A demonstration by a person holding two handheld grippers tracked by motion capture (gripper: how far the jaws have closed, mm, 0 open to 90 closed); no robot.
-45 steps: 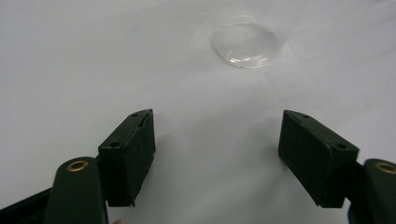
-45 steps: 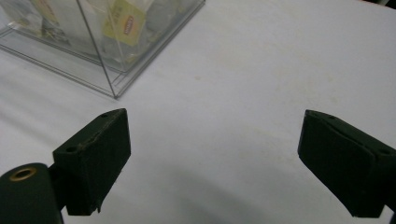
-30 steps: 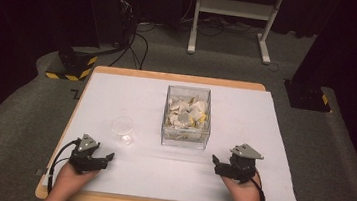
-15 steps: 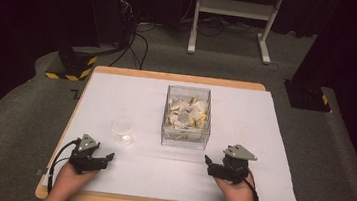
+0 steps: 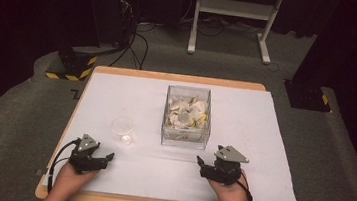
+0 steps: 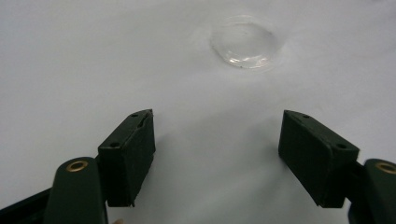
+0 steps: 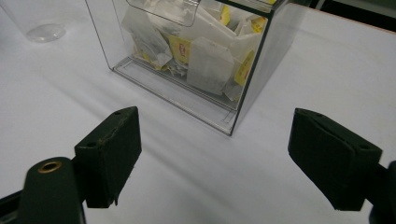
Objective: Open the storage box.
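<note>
- At the lower right of the high view, the right gripper (image 5: pixel 203 165) sits just short of the clear box (image 5: pixel 187 115); its jaws, still wide with nothing between them, have just been closing a little.
- At lower left, the left gripper (image 5: pixel 105 158) rests wide and empty, facing the clear cup (image 5: pixel 123 127).
- This looks like the approach step; next the right gripper likely must reach a tea bag (image 7: pixel 210 58).
- The box's top opening is cut off in the right gripper view, and the cup's rim is hard to trace.

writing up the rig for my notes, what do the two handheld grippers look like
Both are black. The left gripper and the right gripper each carry a grey three-cornered plate on top and trail a black cable back past the hand. Up close, the jaws are blocky matt black pads on arms with a brass-coloured rivet. No sleeves are visible.
</note>
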